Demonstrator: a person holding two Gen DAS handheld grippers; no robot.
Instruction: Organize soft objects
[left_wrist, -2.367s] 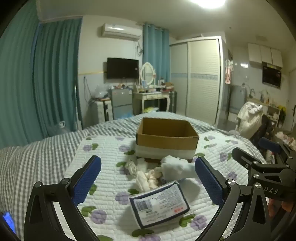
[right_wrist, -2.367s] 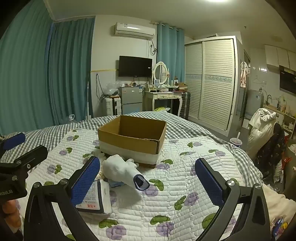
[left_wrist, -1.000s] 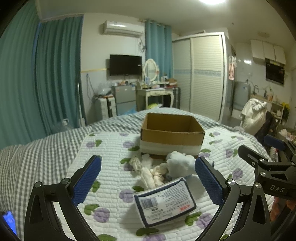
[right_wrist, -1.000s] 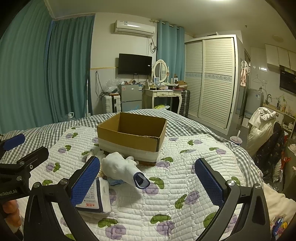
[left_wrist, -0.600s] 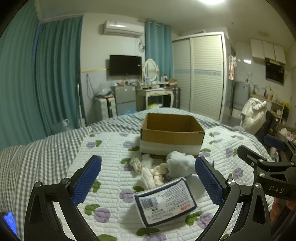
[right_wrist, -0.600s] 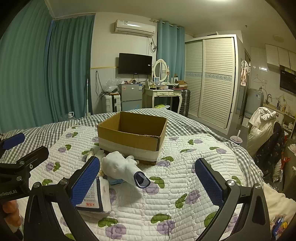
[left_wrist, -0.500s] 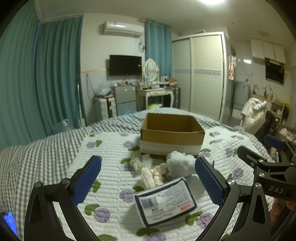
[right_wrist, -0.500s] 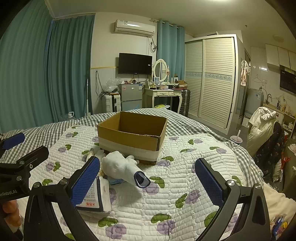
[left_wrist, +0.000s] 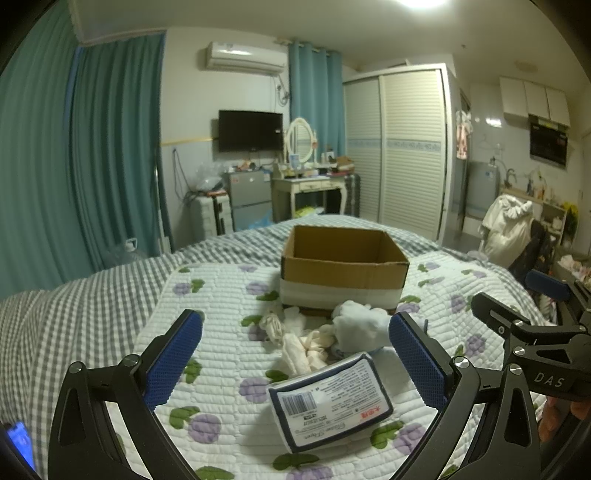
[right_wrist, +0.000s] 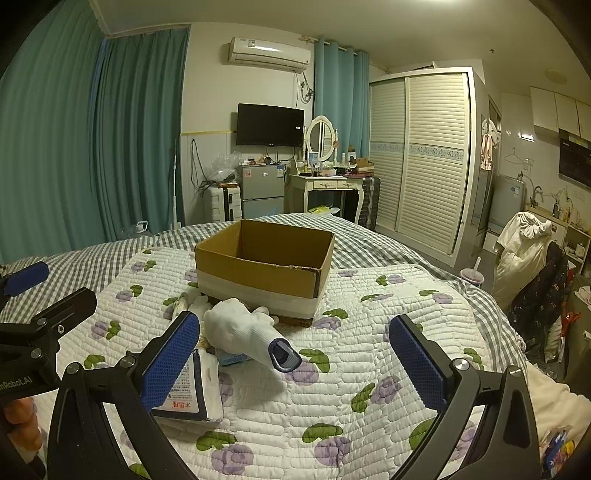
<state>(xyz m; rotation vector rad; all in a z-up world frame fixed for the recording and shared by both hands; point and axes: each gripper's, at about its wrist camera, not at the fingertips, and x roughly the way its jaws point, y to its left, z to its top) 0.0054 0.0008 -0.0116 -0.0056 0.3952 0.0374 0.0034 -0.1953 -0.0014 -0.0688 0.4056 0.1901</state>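
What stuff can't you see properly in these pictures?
- Bottom of the cardboard box: both views look at it too low, so its near wall hides what lies inside.
- Small print on the tissue pack: too small, left view. In the right view the right claw covers most of the pack.
- The cream cloths heaped by the white glove: too bunched to tell apart.

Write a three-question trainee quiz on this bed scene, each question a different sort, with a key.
1. True or false: the cardboard box already holds the white glove.
2. Multiple choice: the tissue pack lies (A) inside the box, (B) on the quilt in front of the box, (C) in the left hand-held gripper.
3. Fill in: both the left and the right hand-held gripper are ____.

Key: 1 false; 2 B; 3 open.
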